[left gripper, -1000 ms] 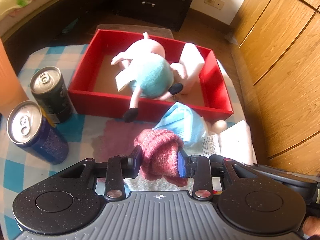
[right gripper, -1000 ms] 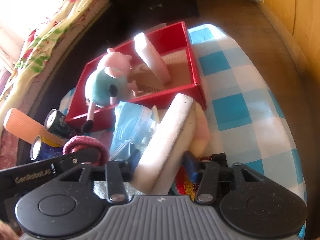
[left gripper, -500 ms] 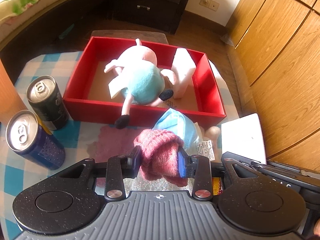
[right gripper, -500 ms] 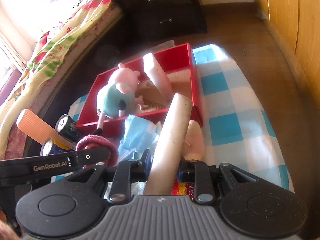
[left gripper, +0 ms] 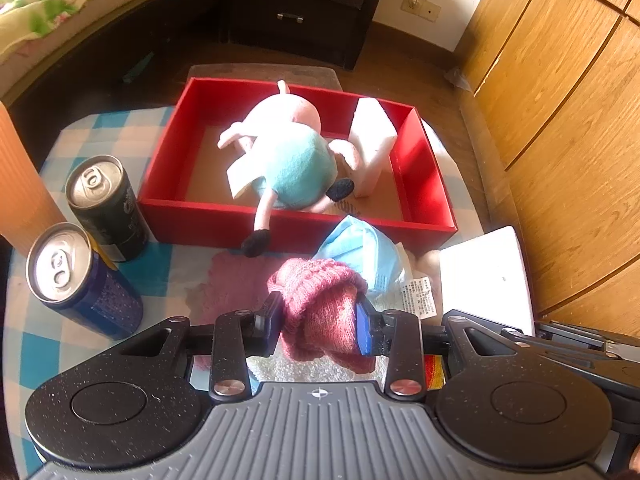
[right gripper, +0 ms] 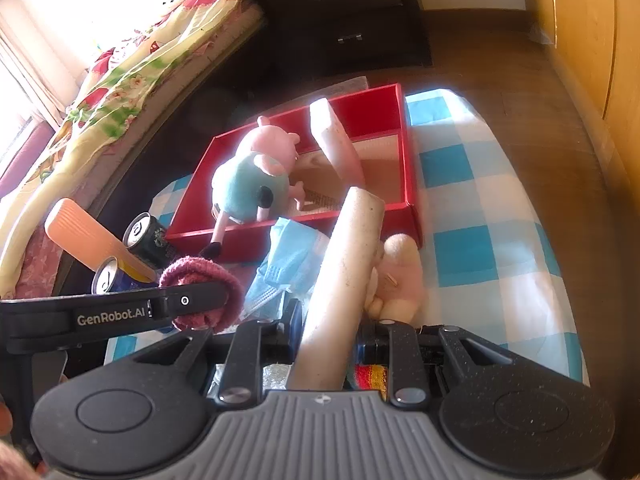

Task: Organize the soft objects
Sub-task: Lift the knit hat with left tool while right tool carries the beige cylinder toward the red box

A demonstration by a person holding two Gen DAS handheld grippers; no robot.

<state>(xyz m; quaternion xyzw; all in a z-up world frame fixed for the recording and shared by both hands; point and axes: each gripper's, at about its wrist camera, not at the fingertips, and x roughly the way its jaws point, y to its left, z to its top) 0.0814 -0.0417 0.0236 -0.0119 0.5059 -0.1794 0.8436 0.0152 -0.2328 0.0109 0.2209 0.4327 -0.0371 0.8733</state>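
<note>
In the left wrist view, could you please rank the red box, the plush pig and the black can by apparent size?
1. red box
2. plush pig
3. black can, though it sits nearer the camera.

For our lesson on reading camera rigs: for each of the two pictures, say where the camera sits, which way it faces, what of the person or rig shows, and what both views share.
Left wrist: sits on the left gripper, facing down and forward over the checked table; its fingers clamp a pink knitted piece.
Right wrist: sits on the right gripper, facing down and forward; it squeezes a white foam slab, and the left gripper's side shows at left.
Shared: the red box with a plush pig, a blue mask and two cans.
</note>
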